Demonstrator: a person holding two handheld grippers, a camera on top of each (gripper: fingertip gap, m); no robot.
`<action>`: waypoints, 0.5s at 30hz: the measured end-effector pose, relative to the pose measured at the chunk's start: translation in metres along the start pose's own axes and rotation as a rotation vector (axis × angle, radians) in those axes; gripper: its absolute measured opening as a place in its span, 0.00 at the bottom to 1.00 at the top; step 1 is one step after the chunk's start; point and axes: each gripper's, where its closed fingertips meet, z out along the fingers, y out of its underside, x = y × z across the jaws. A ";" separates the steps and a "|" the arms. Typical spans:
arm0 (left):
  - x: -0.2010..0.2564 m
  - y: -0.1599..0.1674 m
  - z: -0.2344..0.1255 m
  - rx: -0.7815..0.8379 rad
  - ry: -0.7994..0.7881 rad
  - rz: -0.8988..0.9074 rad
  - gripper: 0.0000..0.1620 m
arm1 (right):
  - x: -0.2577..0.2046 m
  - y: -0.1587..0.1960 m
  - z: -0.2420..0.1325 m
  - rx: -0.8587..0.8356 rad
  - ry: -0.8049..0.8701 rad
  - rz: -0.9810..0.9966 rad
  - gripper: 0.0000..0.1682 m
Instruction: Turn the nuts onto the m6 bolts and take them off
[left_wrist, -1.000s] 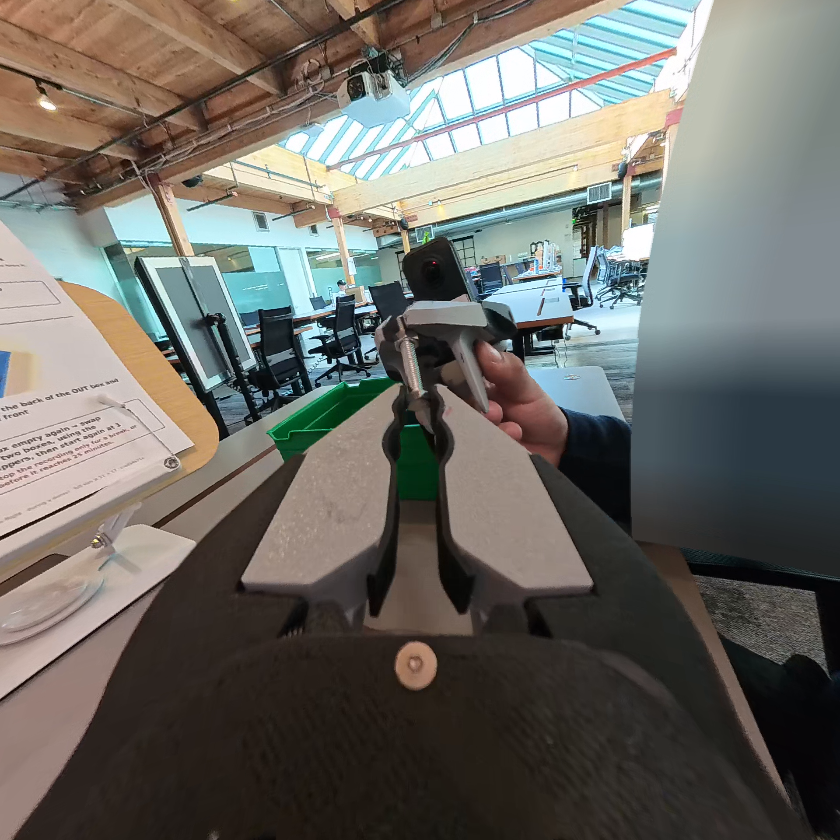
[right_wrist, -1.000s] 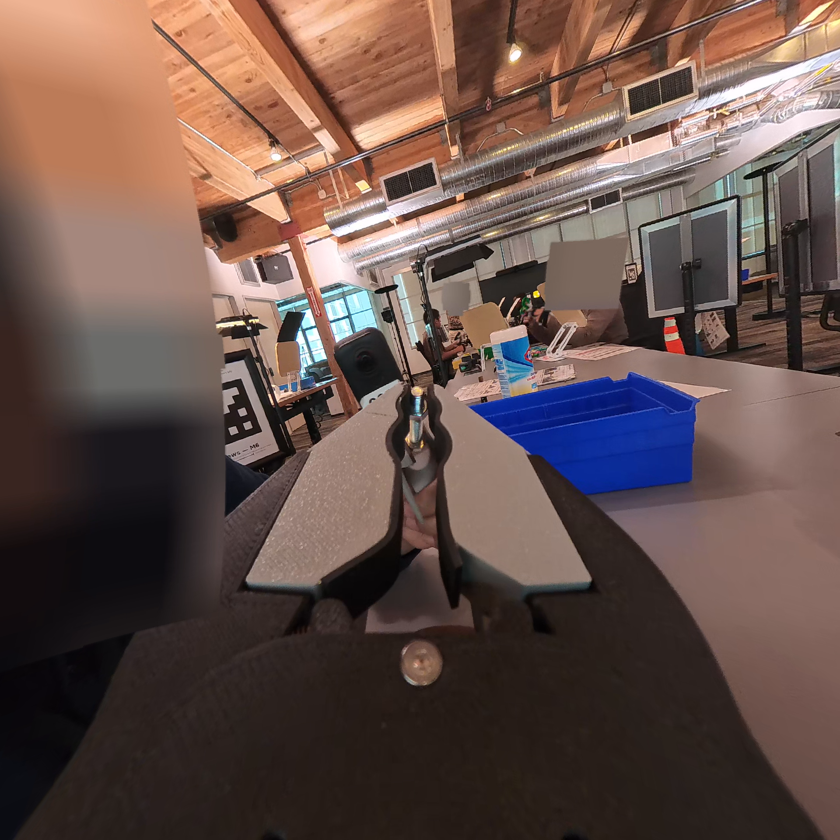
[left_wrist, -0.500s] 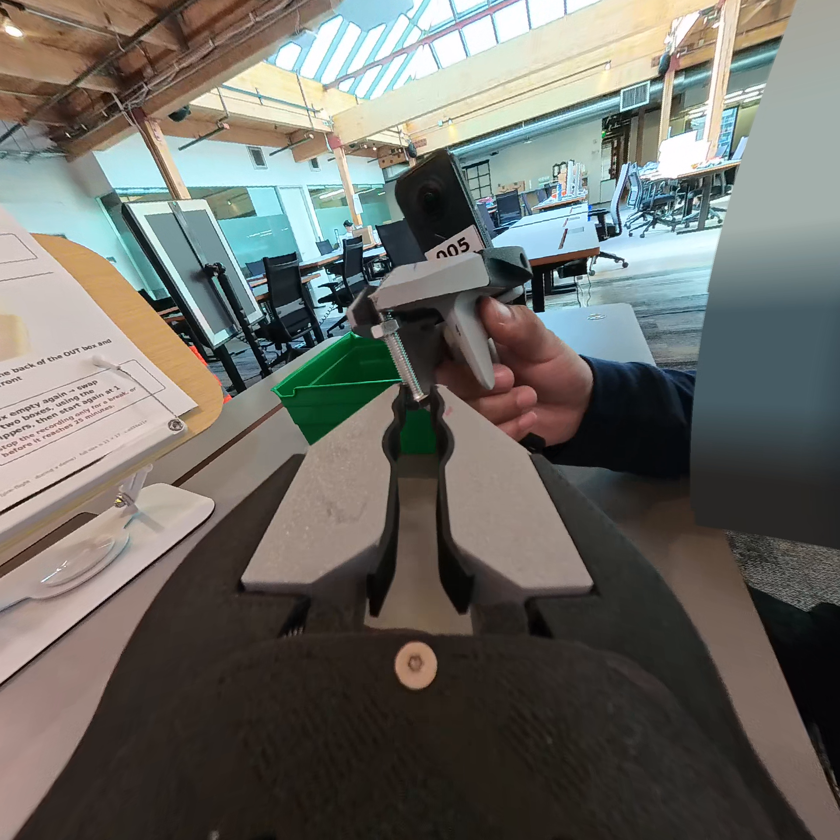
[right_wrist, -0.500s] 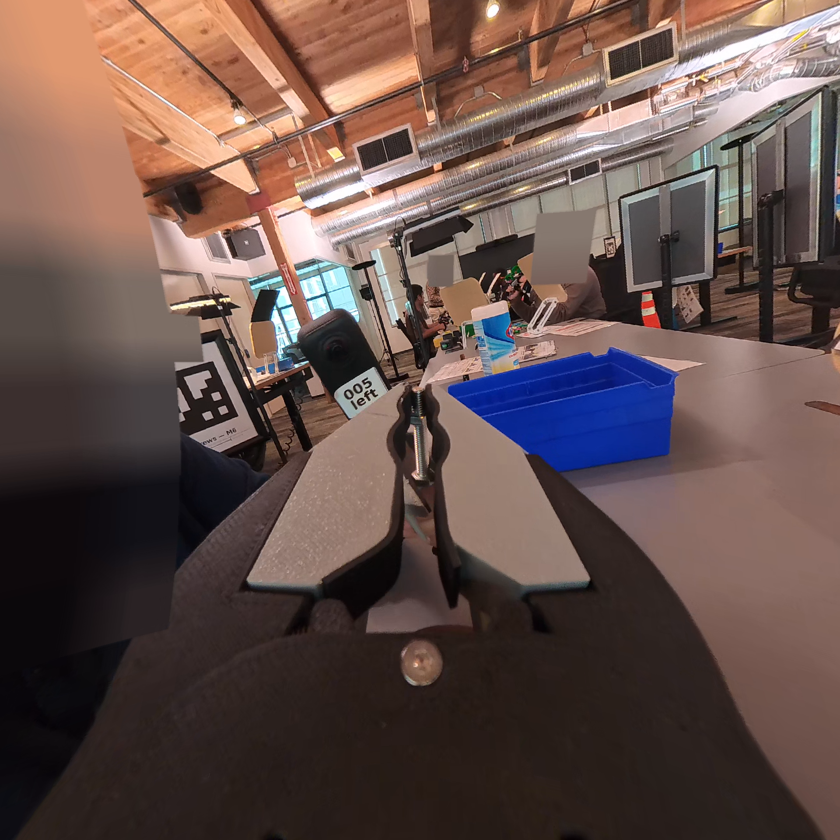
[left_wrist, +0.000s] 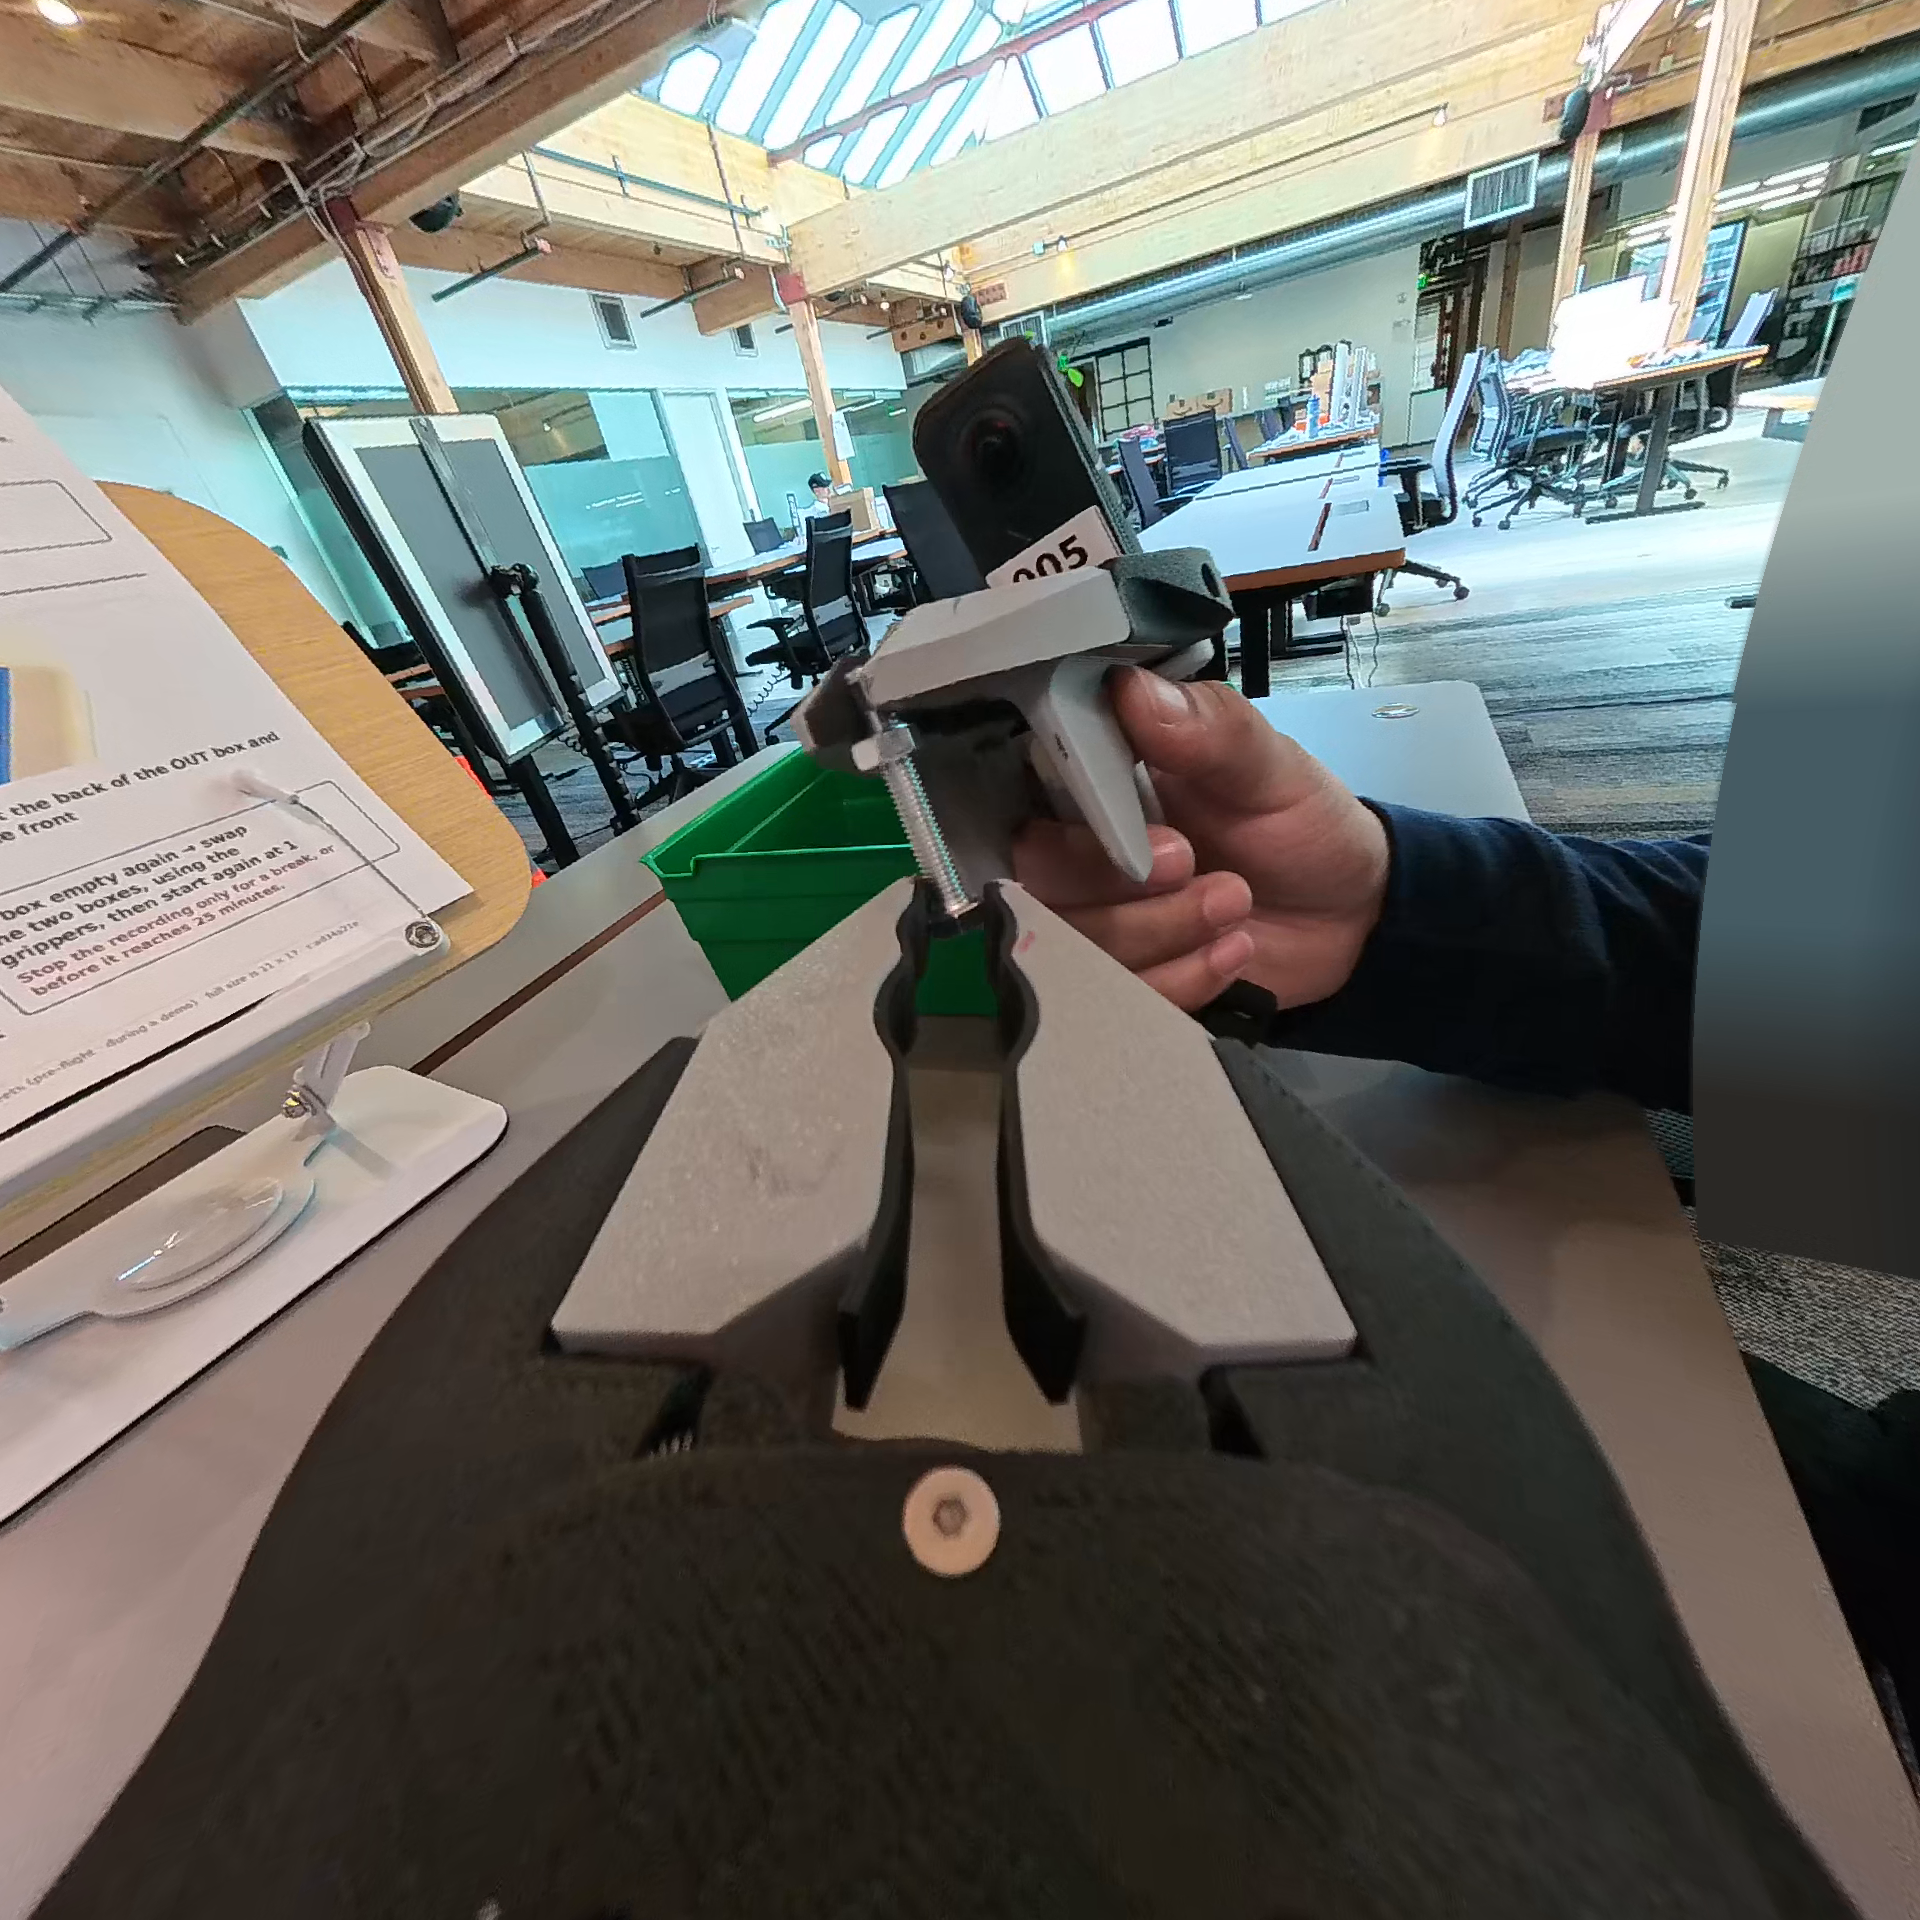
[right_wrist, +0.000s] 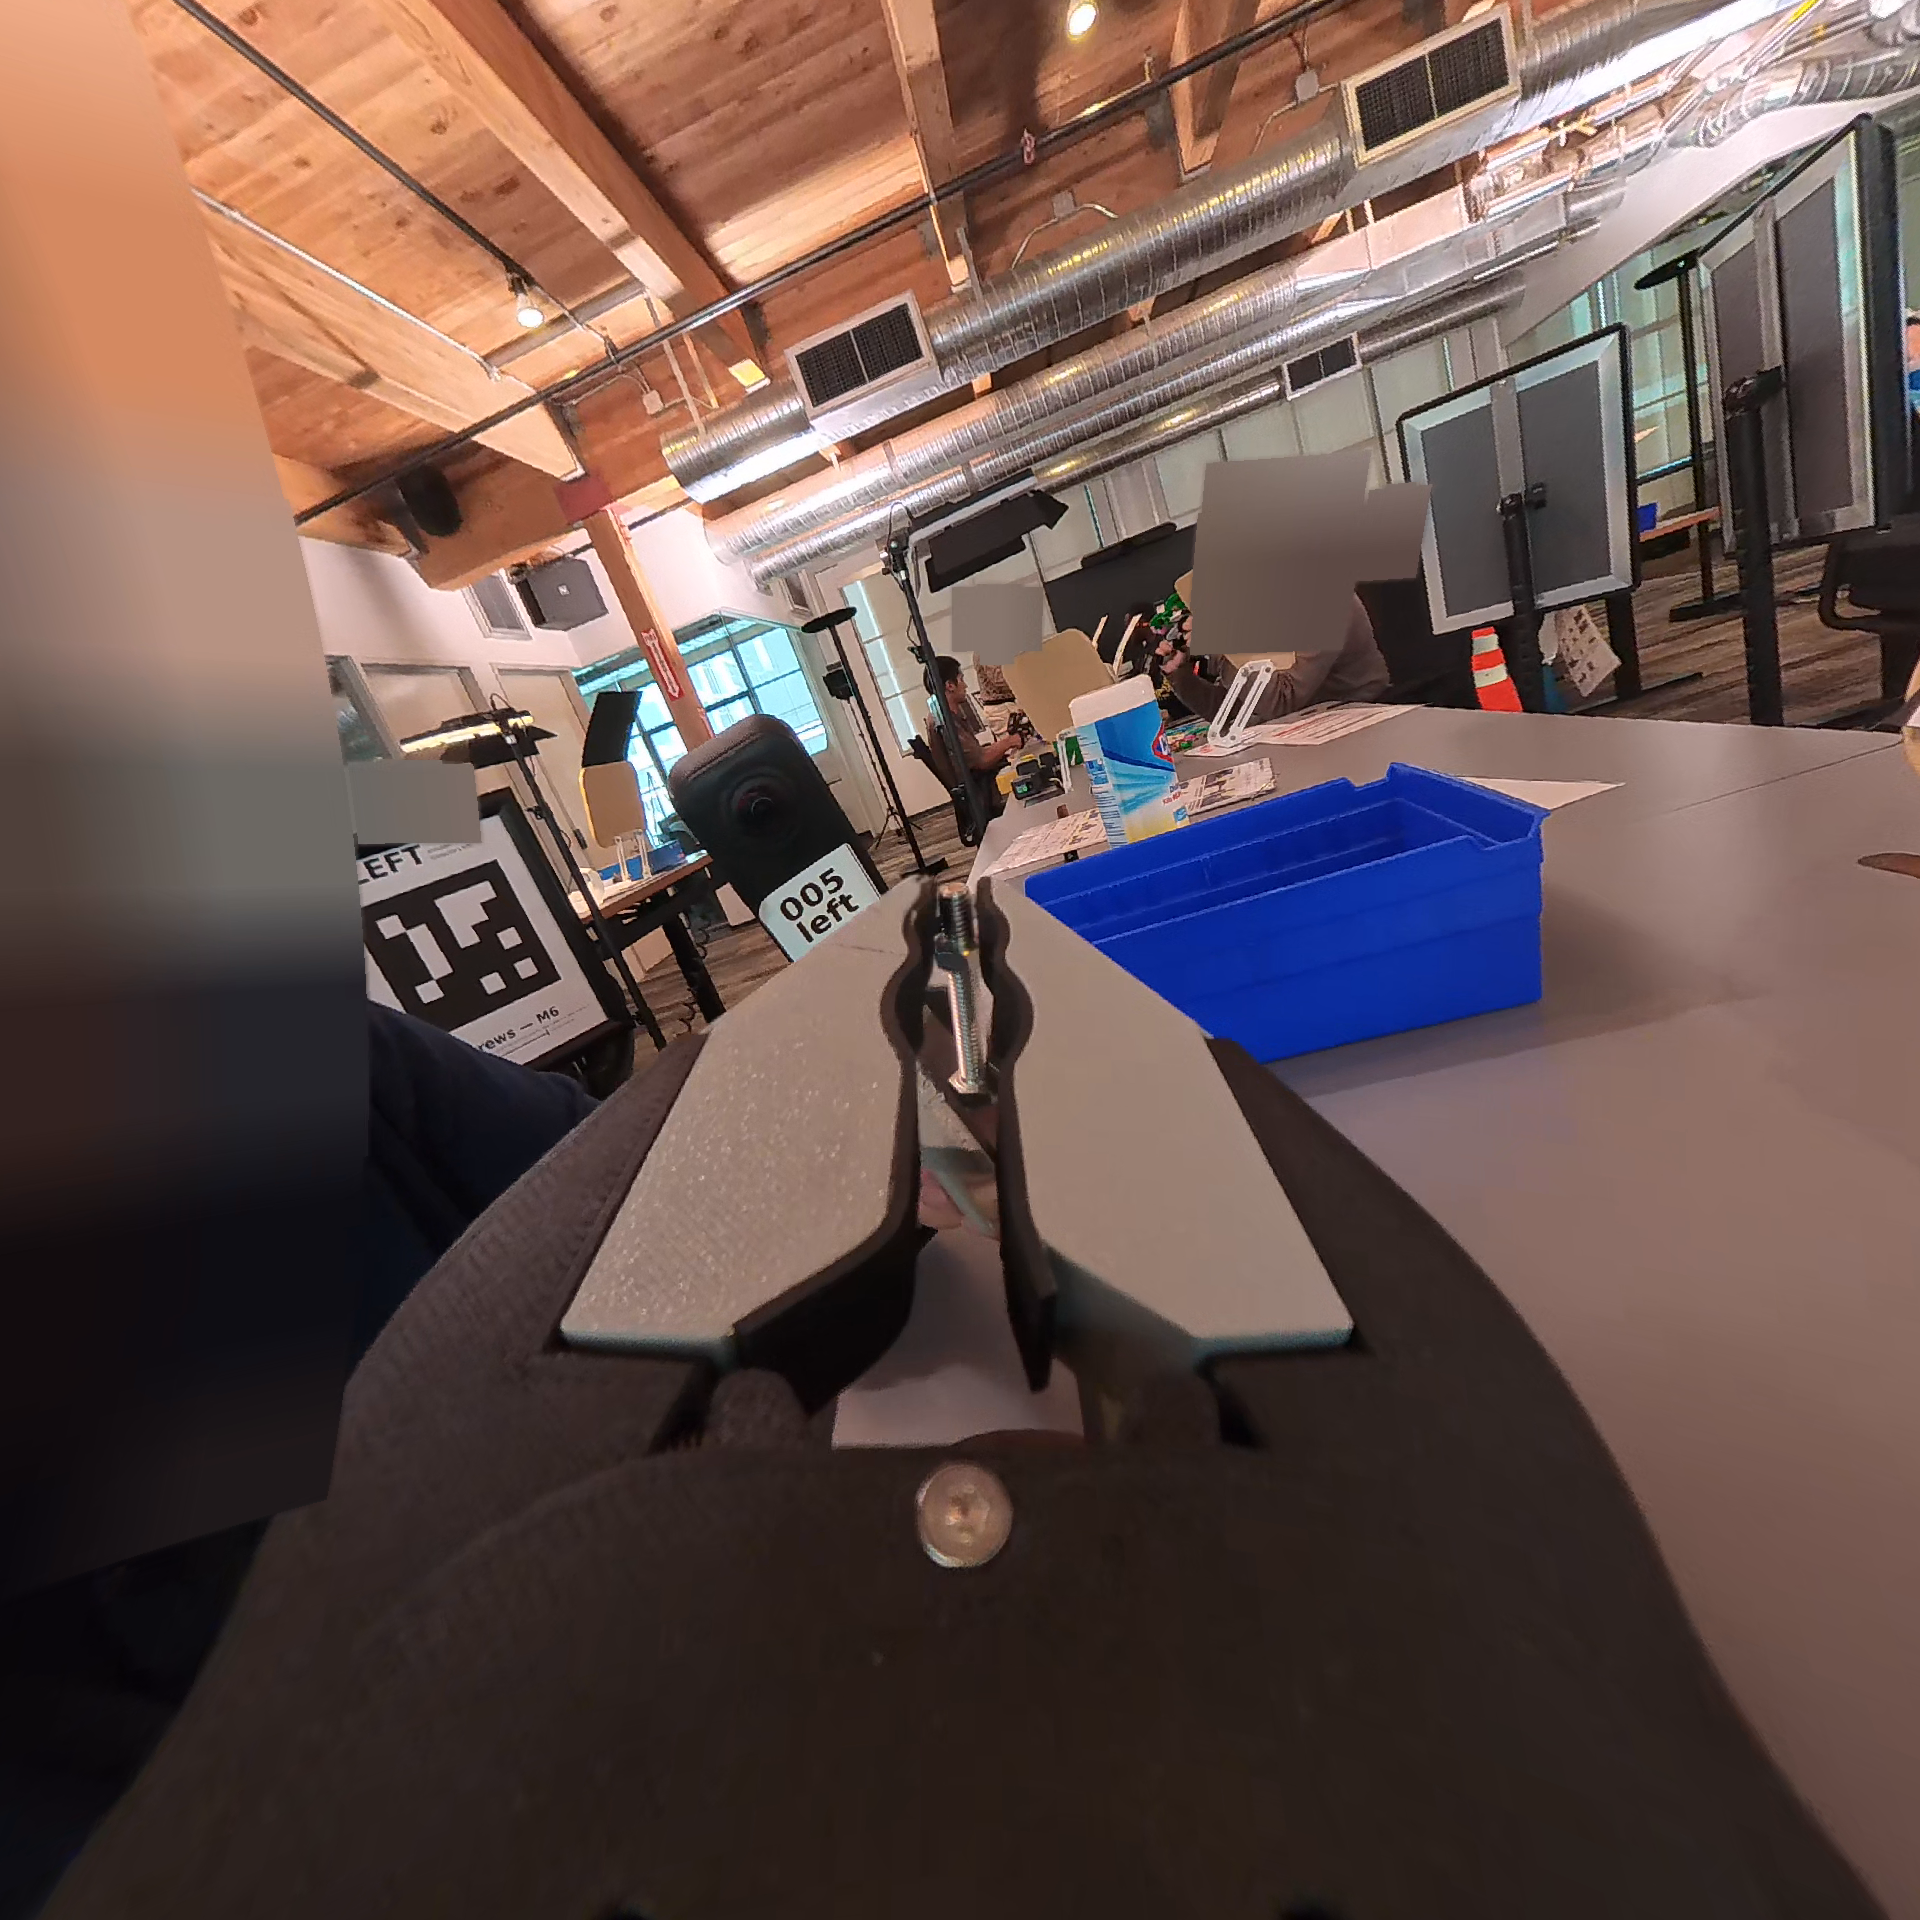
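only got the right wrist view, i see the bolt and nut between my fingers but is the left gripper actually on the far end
observer: Yes. In the left wrist view the left gripper is shut on the lower end of the bolt, which slants up and left to the nut pinched by the right gripper.
operator: ok anything right behind it
observer: A green bin stands just behind the bolt, its open top facing up.
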 end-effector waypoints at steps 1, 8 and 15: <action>0.000 0.000 0.000 0.001 -0.001 0.000 0.05 | 0.000 0.000 0.000 0.002 -0.001 0.001 0.02; -0.001 -0.001 0.000 0.008 -0.015 0.007 0.05 | 0.000 -0.002 -0.001 0.008 -0.002 -0.002 0.04; -0.006 -0.005 -0.003 0.029 -0.023 -0.022 0.05 | 0.005 -0.001 -0.003 0.008 0.014 0.010 0.09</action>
